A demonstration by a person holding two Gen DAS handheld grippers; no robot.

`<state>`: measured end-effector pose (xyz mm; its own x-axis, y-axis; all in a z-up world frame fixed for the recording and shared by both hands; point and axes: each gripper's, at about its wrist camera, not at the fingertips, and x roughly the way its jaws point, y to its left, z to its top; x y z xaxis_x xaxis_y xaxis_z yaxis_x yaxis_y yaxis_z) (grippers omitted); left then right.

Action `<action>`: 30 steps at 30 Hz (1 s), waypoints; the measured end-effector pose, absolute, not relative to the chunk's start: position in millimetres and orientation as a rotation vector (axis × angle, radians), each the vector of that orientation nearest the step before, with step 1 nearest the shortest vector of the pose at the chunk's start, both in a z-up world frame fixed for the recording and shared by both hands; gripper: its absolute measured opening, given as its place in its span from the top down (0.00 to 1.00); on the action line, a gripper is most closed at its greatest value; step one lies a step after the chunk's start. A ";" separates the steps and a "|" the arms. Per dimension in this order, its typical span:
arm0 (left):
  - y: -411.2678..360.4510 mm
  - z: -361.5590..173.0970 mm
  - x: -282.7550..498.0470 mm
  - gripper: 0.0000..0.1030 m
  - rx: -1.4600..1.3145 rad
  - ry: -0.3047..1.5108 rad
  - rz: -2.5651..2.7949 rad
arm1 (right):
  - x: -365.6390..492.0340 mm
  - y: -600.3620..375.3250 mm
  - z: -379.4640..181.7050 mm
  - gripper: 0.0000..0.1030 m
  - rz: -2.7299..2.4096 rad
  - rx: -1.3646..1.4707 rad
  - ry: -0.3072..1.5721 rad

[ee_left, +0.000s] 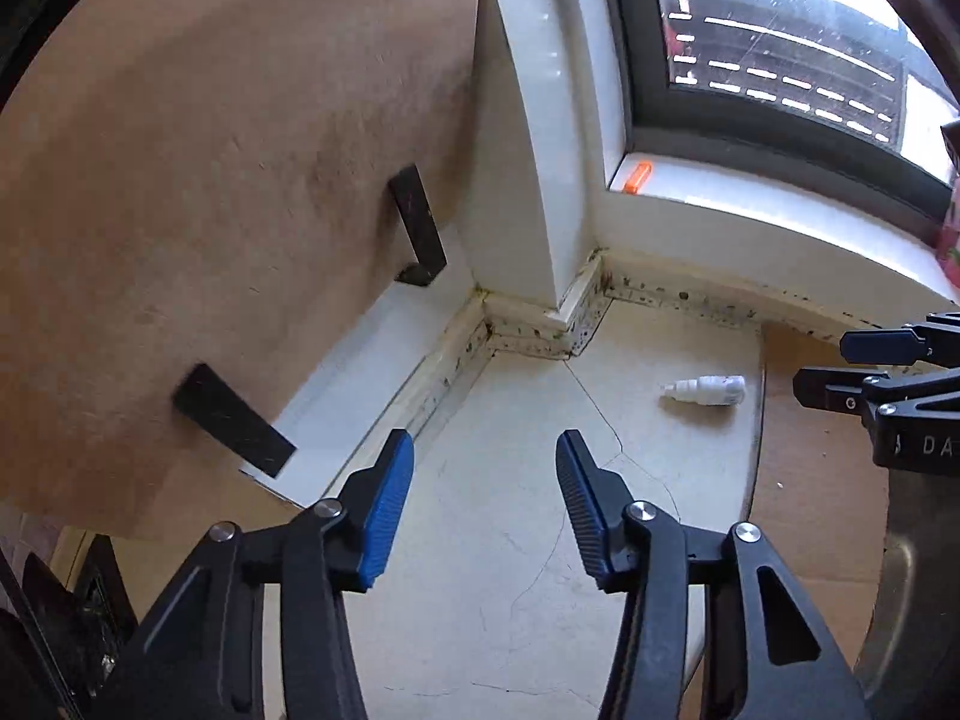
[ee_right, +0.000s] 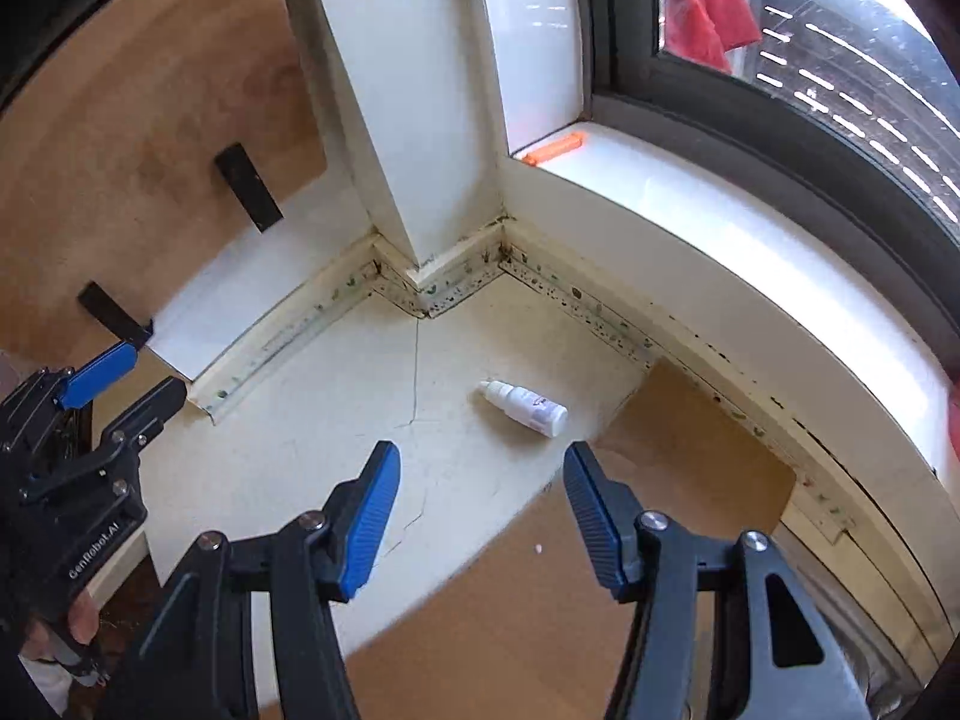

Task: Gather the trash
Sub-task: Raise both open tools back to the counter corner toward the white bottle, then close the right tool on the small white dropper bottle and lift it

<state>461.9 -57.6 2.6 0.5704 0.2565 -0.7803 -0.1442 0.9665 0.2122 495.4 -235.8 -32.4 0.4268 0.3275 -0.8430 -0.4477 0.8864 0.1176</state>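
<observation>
Right wrist view: small white dropper bottle (ee_right: 524,407) lies on its side on floor (ee_right: 336,420), near wall corner; right gripper (ee_right: 480,480) just short of bottle, jaws apart, empty; left gripper (ee_left: 485,468) likewise parted, empty; step: approach; next, straddle bottle, close.

A lived-in room of a home, seen at a floor corner under a window (ee_right: 840,90). The cream floor (ee_left: 510,540) is cracked, the skirting board (ee_right: 576,294) is spotted with dark stains, and brown cardboard (ee_right: 510,618) lies over part of the floor. A red cloth (ee_right: 702,6) hangs outside the dusty glass. A brown board (ee_left: 210,210) with 2 black brackets stands by the wall.
</observation>
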 end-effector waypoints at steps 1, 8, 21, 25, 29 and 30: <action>-55.6 -7.1 467.2 0.55 0.117 0.955 0.243 | 506.5 -233.8 -47.8 0.44 0.494 -0.154 1.030; -37.4 -59.7 497.6 0.55 0.081 1.059 0.315 | 544.7 -216.4 -106.3 0.45 0.550 -0.253 1.055; -30.4 -91.4 513.9 0.55 0.065 1.131 0.340 | 568.1 -194.7 -140.5 0.76 0.609 -0.374 1.097; -31.5 -88.4 510.3 0.55 0.060 1.133 0.336 | 568.1 -196.6 -134.2 0.76 0.608 -0.330 1.099; -35.5 -79.0 501.3 0.55 0.072 1.123 0.317 | 561.8 -200.9 -120.9 0.77 0.602 -0.261 1.114; -36.0 -75.8 498.7 0.55 0.075 1.119 0.312 | 557.2 -201.8 -115.0 0.77 0.601 -0.241 1.116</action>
<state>498.7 -36.0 -75.8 0.3980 0.2833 -0.8725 -0.2088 0.9541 0.2146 557.2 -201.8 -115.0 0.3025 0.3306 -0.8940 -0.5647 0.8178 0.1114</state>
